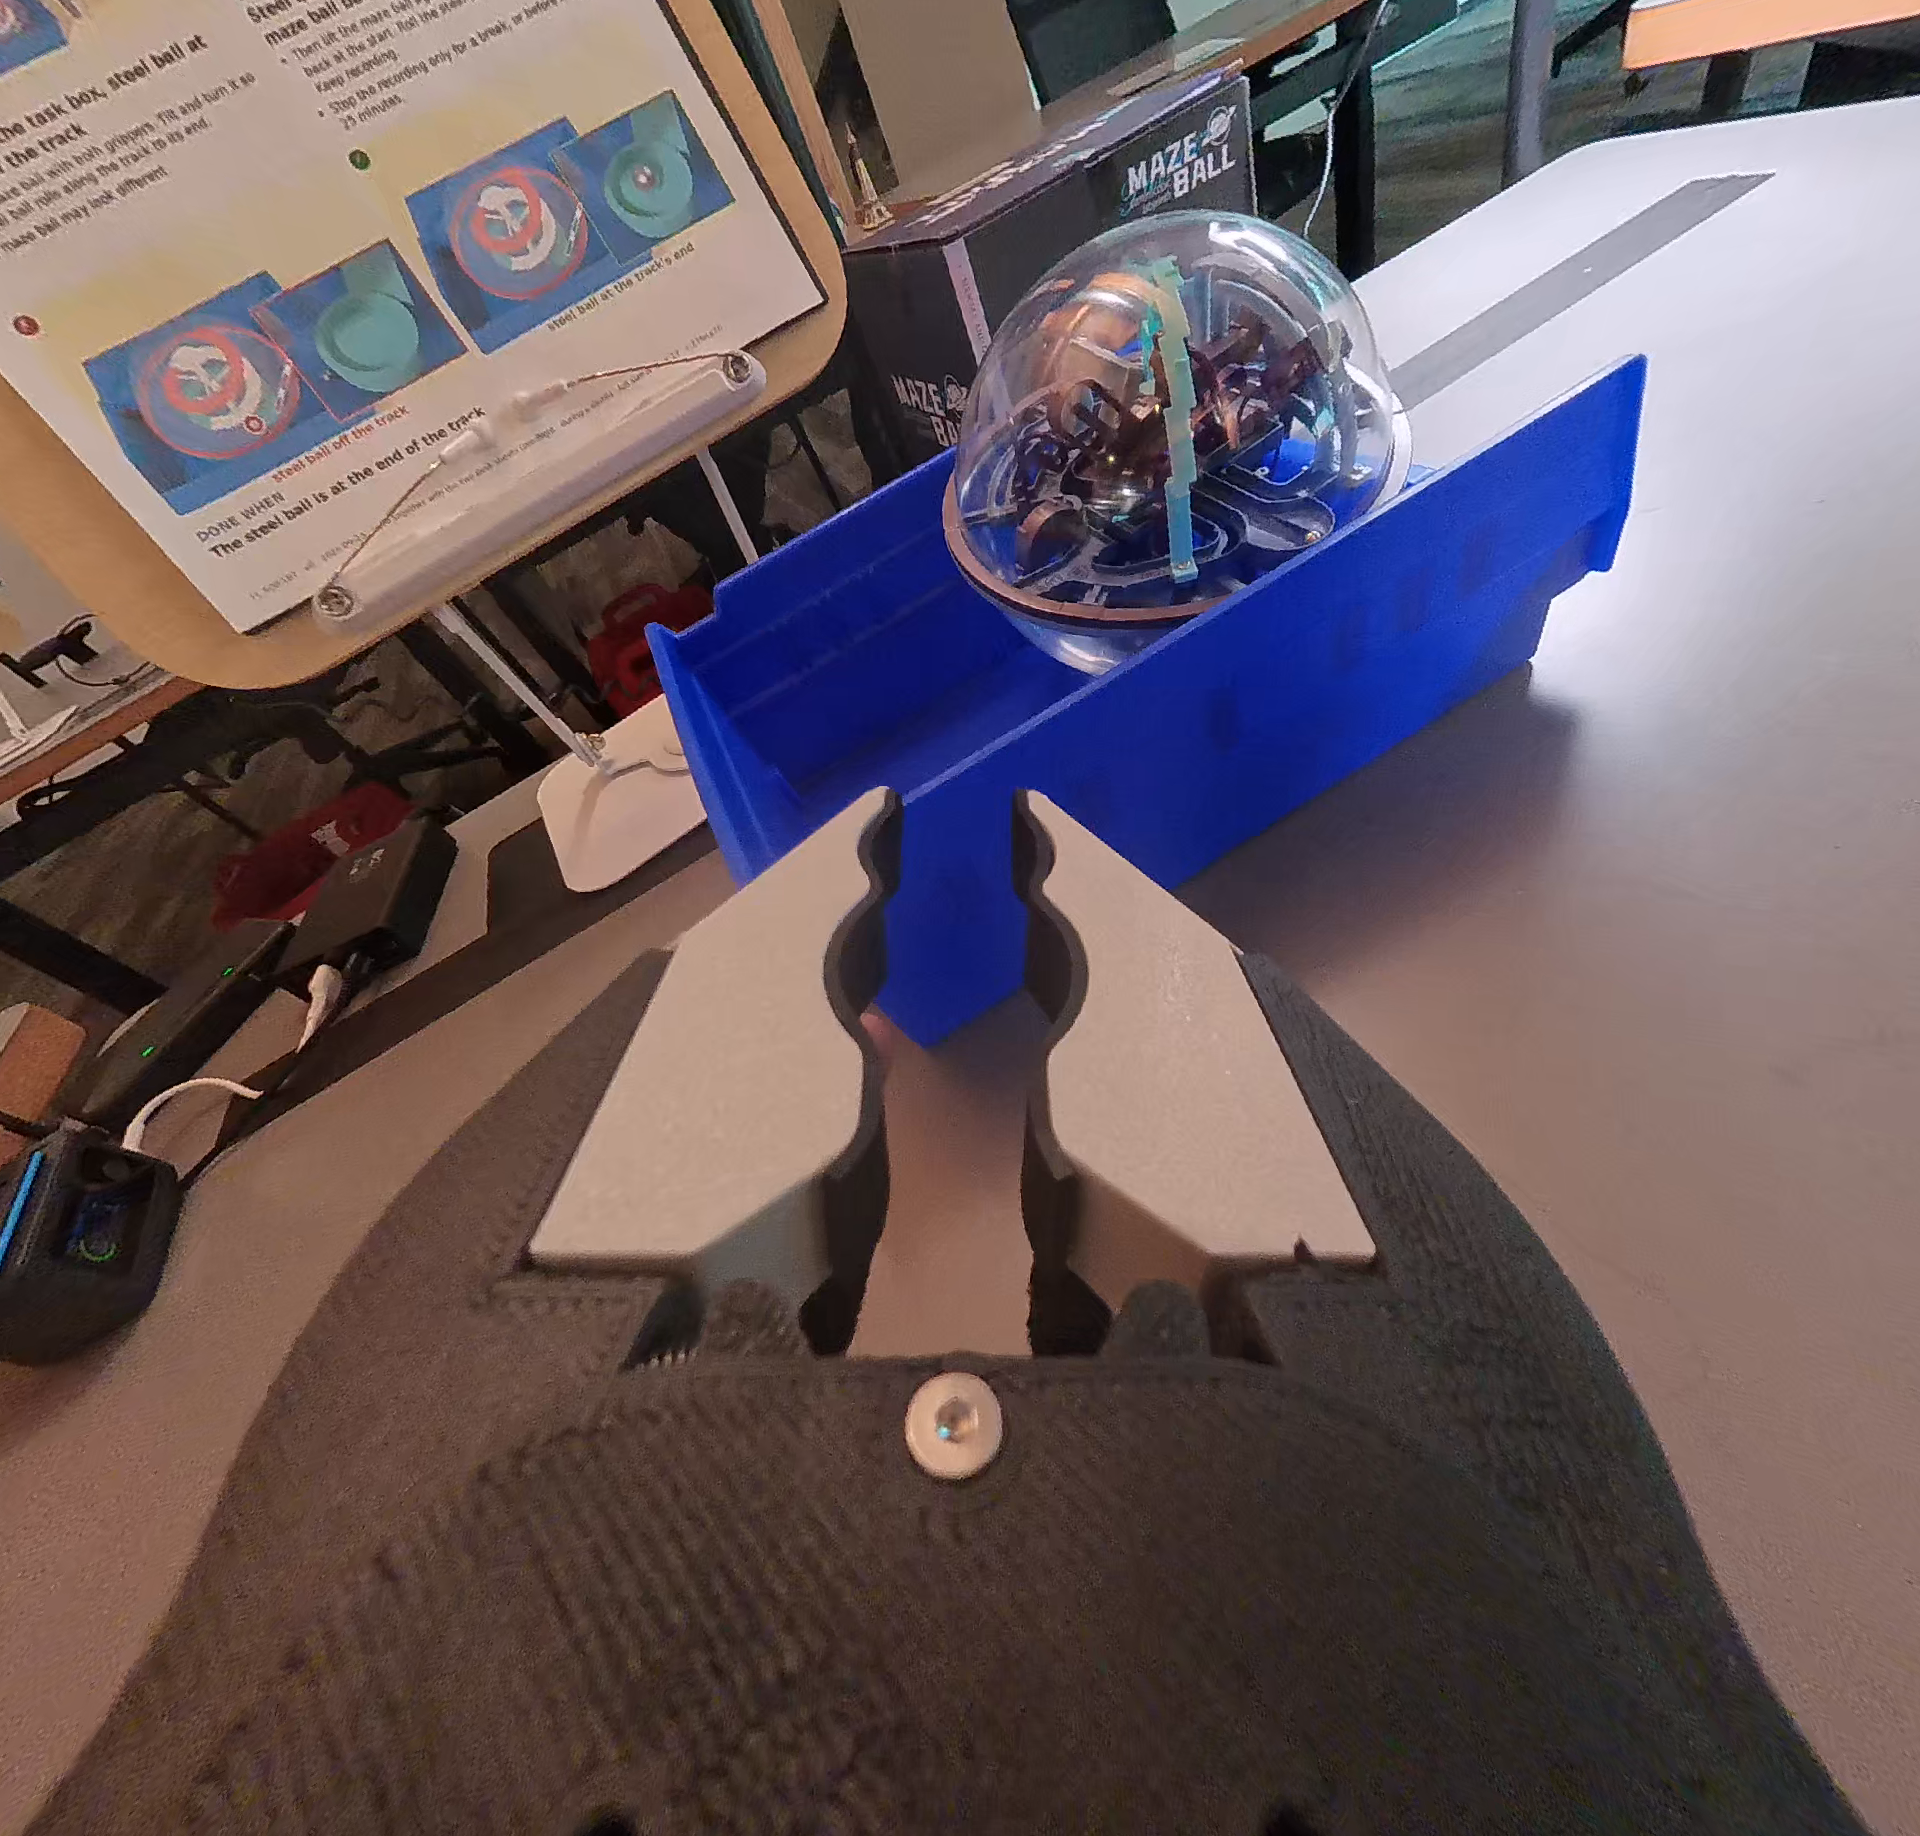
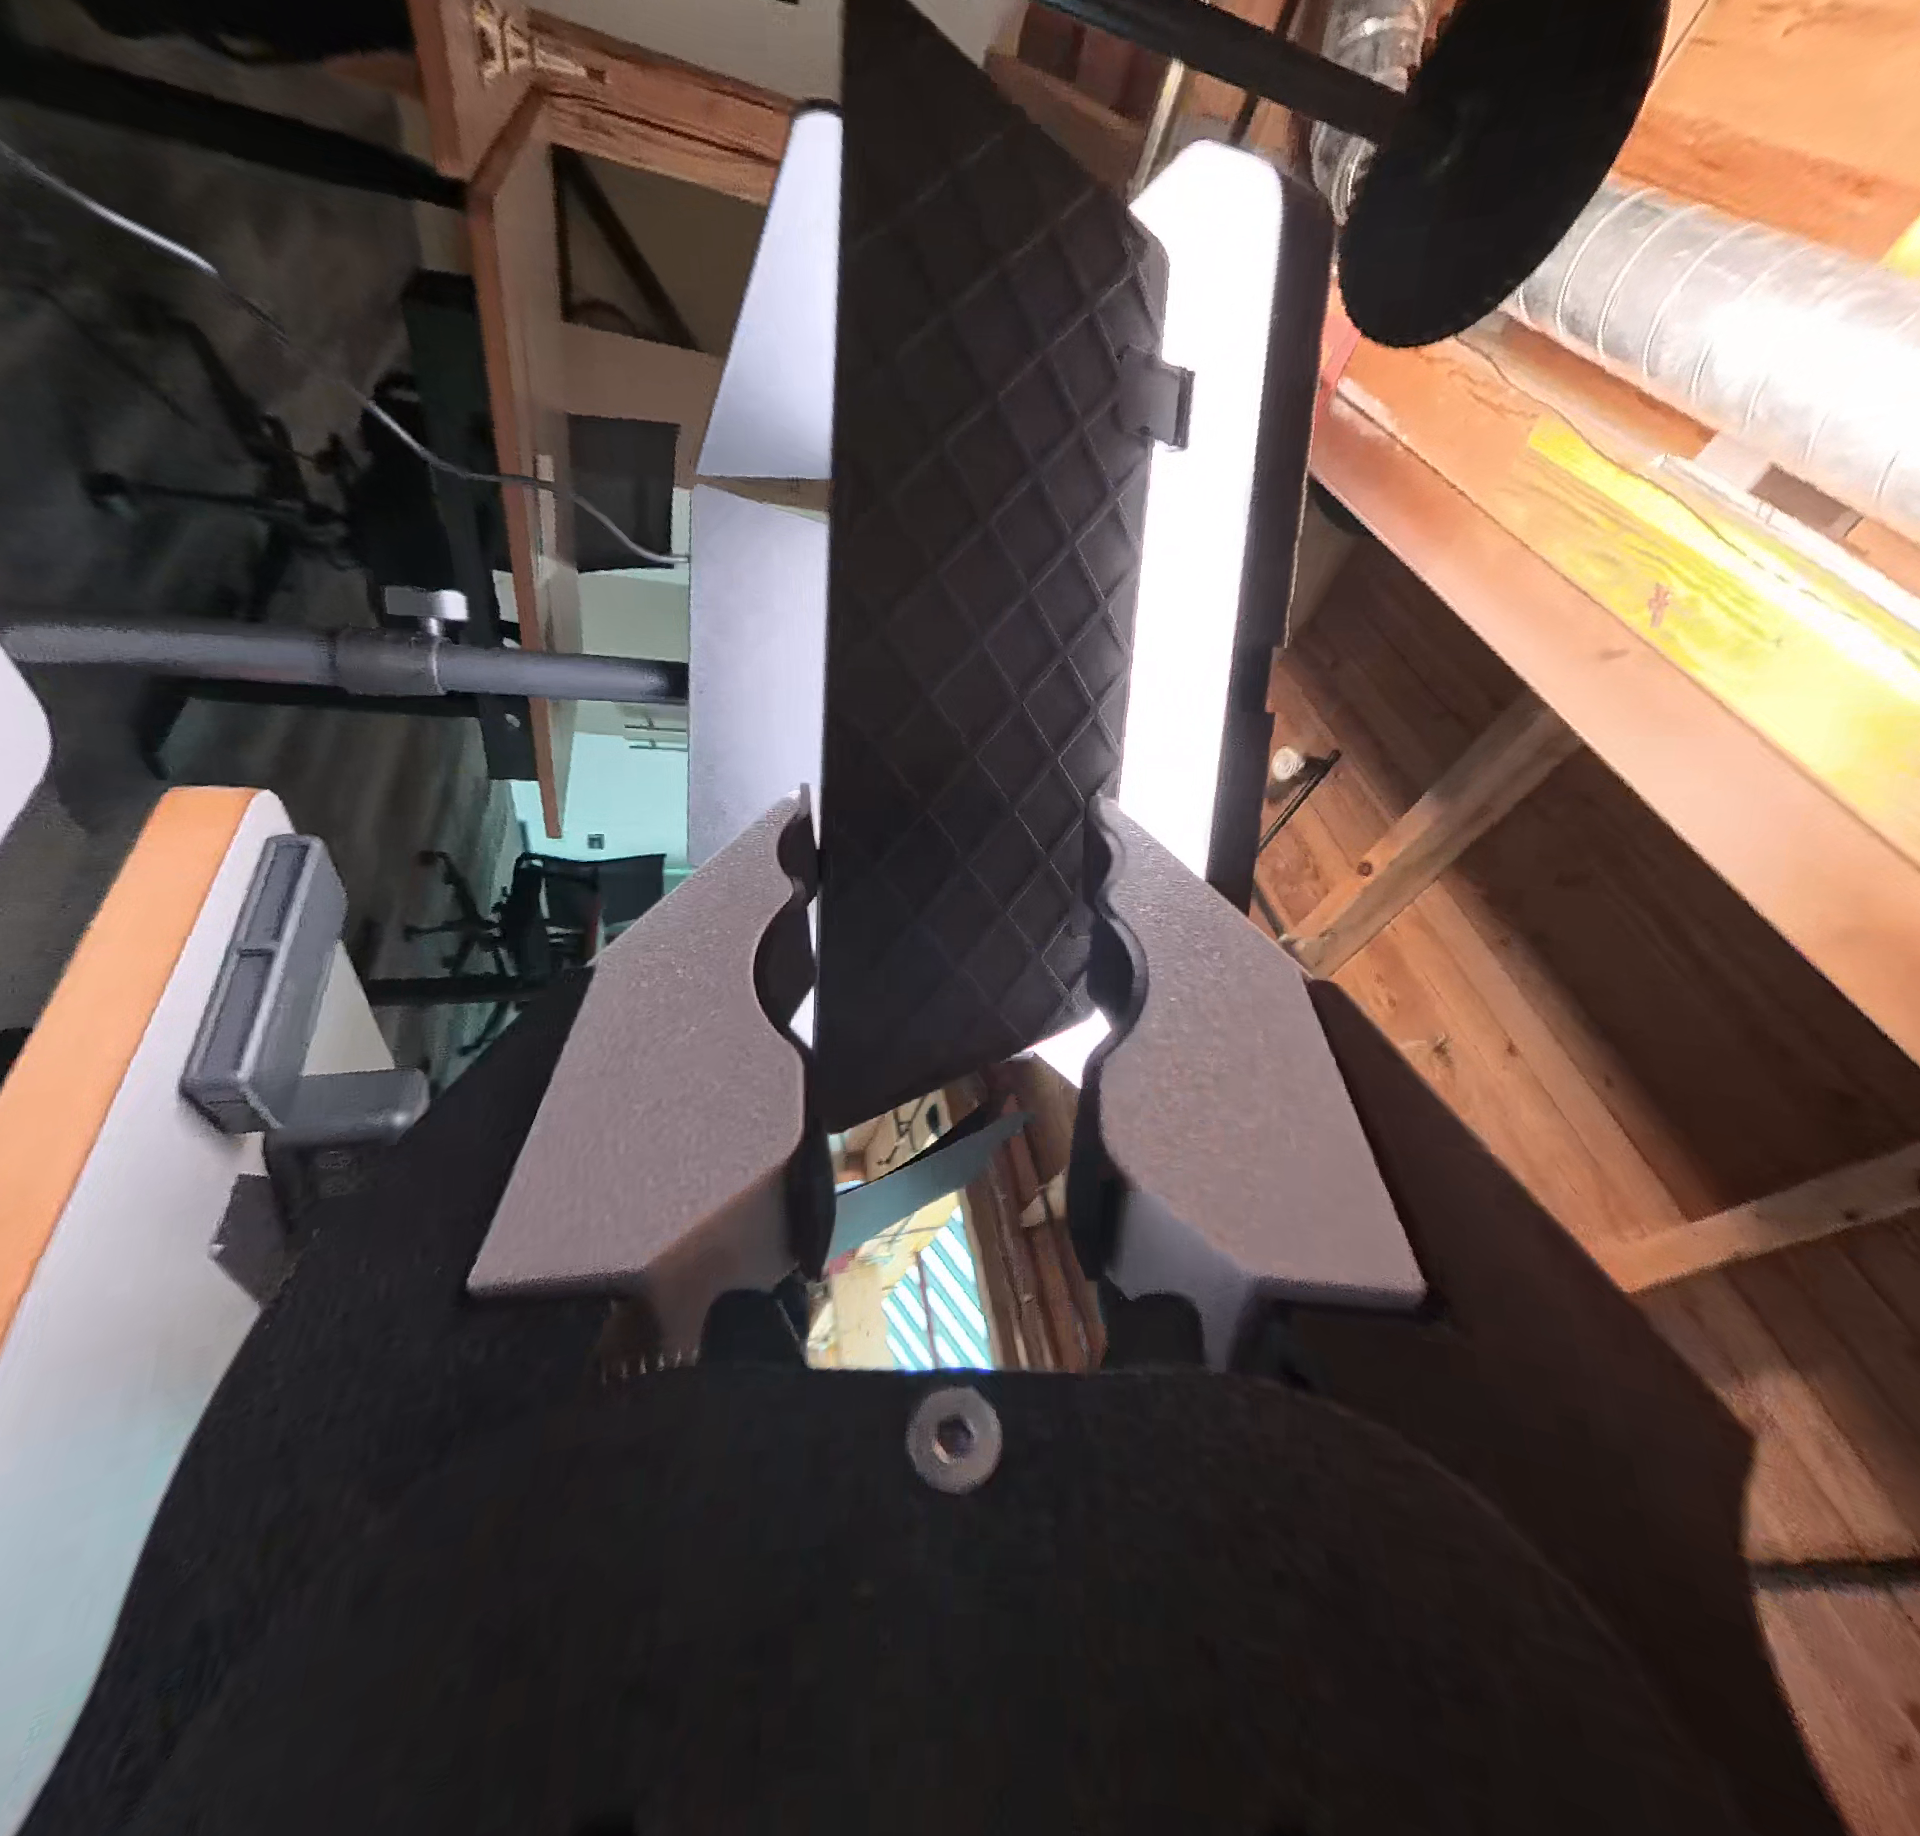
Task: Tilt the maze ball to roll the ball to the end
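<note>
In the left wrist view the maze ball [image 1: 1179, 436], a clear sphere with brown and teal tracks inside, sits at the far end of a blue bin [image 1: 1247, 737] on the grey table [image 1: 1662, 955]. My left gripper [image 1: 954, 820] hovers just in front of the bin's near corner, its jaws a little apart with nothing between them. The right wrist view points up at the ceiling. My right gripper [image 2: 951, 851] is closed on a dark flat panel with a diamond pattern [image 2: 987, 539], and both pads touch its edges. The maze ball is not seen in that view.
An instruction sheet on a wooden clipboard stand [image 1: 416, 259] stands left of the bin, with its white base [image 1: 613, 810] on the table. A black product box [image 1: 1049, 259] sits behind the ball. Black devices with cables [image 1: 208, 1007] lie at the left edge. A bright lamp [image 2: 1195, 539] and wooden beams [image 2: 1558, 747] are overhead.
</note>
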### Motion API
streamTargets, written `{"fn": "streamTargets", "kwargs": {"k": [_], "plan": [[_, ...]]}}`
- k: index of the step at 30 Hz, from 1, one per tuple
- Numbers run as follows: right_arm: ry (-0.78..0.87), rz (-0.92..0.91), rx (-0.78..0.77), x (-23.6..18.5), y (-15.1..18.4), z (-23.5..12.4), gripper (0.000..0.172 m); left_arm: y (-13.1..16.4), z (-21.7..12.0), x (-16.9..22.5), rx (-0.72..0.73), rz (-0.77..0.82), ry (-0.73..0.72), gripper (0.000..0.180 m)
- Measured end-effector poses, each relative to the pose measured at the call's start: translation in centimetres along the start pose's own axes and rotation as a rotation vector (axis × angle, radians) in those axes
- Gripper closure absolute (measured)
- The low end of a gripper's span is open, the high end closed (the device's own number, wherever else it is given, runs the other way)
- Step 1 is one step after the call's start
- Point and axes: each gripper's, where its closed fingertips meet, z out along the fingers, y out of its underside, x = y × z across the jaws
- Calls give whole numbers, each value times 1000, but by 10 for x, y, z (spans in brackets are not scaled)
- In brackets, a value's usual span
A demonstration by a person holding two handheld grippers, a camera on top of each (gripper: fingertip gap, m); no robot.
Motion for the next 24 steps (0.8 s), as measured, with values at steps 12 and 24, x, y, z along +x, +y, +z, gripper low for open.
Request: {"fn": "streamTargets", "kwargs": {"k": [12,24], "plan": [[26,-64,101,38,-31,-6,169,0,1,10,8,8,26,163],[71,-38,108,93,-42,-2,172,13,6,18,-18,17,50,164]]}}
